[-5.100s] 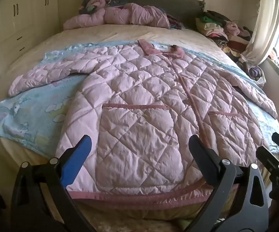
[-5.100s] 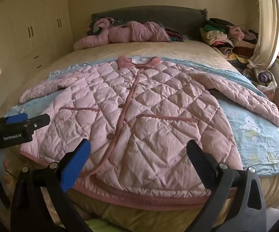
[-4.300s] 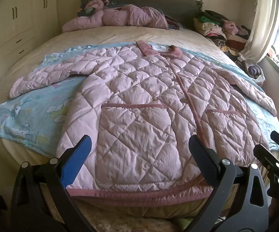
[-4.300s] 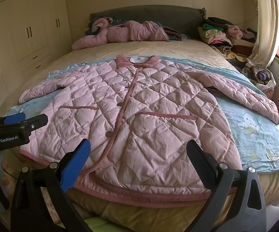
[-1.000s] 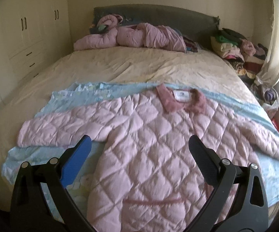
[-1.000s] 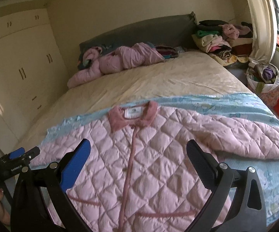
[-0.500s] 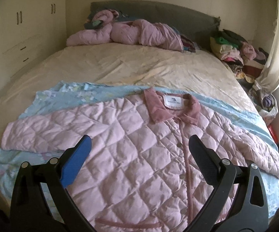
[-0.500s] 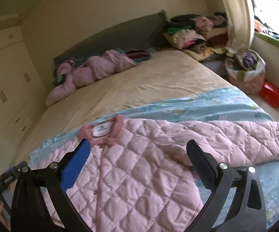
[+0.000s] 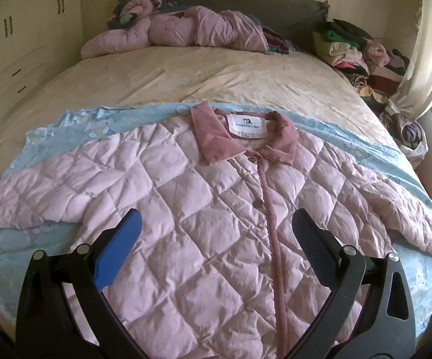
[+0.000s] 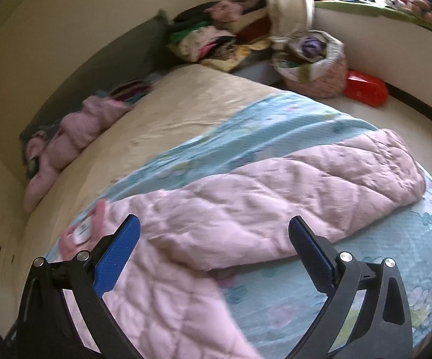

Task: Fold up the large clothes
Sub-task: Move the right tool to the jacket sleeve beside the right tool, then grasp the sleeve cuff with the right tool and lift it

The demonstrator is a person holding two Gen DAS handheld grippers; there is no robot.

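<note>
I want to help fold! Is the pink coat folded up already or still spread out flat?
Spread out flat. The pink coat lies face up on the blue blanket, buttoned, with both sleeves stretched sideways.

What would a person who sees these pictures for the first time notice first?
First, the pink quilted coat, spread flat and buttoned on a blue sheet at the near end of the bed. Its sleeve stretches out sideways before the open right tongs. Behind, a crumpled pink garment lies by the headboard.
</note>
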